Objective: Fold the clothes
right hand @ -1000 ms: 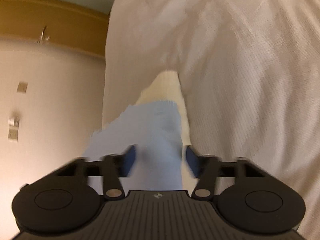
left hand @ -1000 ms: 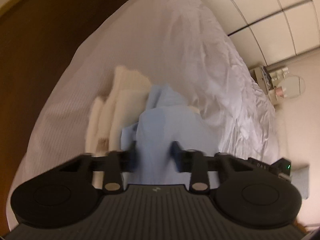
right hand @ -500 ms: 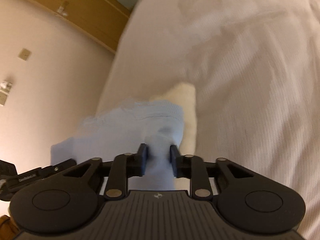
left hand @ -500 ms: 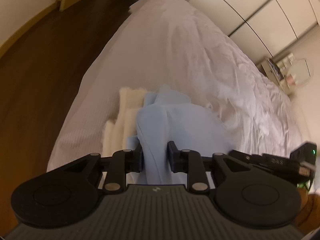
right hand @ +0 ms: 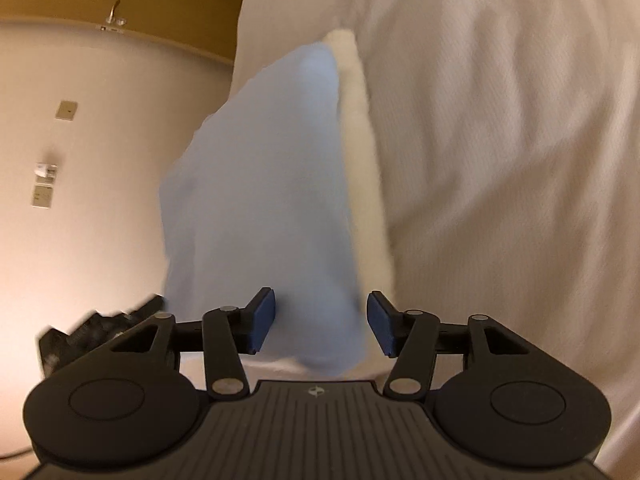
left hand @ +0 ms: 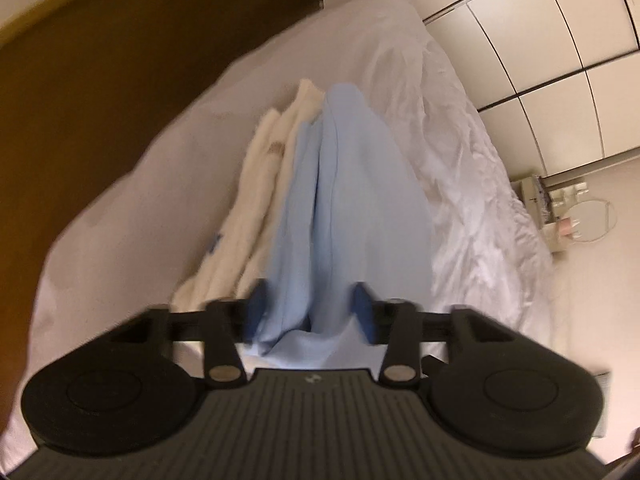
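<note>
Spread apart now, both pairs of fingers, where half a second ago each pinched the blue cloth. Left gripper (left hand: 308,312): dark blue pads (left hand: 256,306) wide, blue cloth (left hand: 344,216) lying loose between them, no clamp. Right gripper (right hand: 320,322): pads (right hand: 262,320) equally wide, the same blue cloth (right hand: 272,200) passing between without being squeezed.

Blue cloth: soft, matte, light sky-blue, smooth knit, draped in a long tapering shape that narrows to a rounded far end. One deep lengthwise crease down the middle in the left view; near edge bunched in small folds just ahead of the gripper body. Lying on the bed (left hand: 360,52), partly over a cream garment (left hand: 256,184).

Cream garment: fuzzier, thicker, off-white, stacked in narrow layers along the blue cloth's side, a small brownish mark on one layer. In the right view only a pale fluffy strip (right hand: 368,168) showing along the blue edge.

Bed sheet: white, finely ribbed, smooth near the clothes, heavily crumpled farther off (left hand: 472,184). Dark brown floor (left hand: 100,72) beside the bed. Pale panelled wall (left hand: 540,40) beyond. Gripper bodies black, ridged, with round discs at each side. Slight motion blur throughout.
</note>
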`<move>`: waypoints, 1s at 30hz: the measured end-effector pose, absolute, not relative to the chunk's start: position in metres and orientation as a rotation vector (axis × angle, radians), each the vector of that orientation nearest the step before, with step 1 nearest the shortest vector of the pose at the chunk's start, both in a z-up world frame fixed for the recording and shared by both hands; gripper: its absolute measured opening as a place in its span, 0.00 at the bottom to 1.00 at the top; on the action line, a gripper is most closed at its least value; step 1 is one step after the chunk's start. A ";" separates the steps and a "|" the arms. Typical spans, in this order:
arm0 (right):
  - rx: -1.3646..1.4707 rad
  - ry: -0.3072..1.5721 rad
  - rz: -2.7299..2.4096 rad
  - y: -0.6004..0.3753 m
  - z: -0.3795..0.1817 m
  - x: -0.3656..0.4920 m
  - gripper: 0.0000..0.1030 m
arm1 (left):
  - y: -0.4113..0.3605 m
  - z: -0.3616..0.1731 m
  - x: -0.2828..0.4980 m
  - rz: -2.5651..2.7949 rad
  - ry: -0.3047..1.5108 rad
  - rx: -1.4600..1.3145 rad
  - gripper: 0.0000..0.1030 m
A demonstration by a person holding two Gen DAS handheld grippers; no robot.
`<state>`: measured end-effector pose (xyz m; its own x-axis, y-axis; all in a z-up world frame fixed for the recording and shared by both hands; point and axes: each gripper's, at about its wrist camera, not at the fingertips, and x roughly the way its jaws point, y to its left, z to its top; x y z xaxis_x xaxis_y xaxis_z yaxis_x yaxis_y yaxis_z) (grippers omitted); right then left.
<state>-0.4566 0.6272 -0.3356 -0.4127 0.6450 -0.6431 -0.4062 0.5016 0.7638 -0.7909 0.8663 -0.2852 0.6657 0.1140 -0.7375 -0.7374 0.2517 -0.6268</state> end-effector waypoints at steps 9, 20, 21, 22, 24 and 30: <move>-0.016 1.524 1.268 0.658 -0.325 -0.492 0.33 | 0.859 -0.291 -0.787 0.708 0.750 -1.032 0.21; -0.314 1.092 1.272 0.660 -0.252 -0.502 0.43 | 0.842 -0.215 -0.770 0.684 0.772 -0.707 0.14; -0.339 1.048 1.288 0.663 -0.247 -0.505 0.43 | 0.839 -0.214 -0.760 0.645 0.781 -0.672 0.13; -0.380 1.007 1.307 0.667 -0.247 -0.510 0.42 | 0.835 -0.217 -0.749 0.619 0.802 -0.631 0.12; -0.444 0.959 1.336 0.679 -0.253 -0.519 0.33 | 0.832 -0.237 -0.733 0.598 0.856 -0.585 0.10; -0.614 0.931 1.412 0.704 -0.288 -0.535 0.33 | 0.846 -0.285 -0.731 0.648 0.889 -0.635 0.09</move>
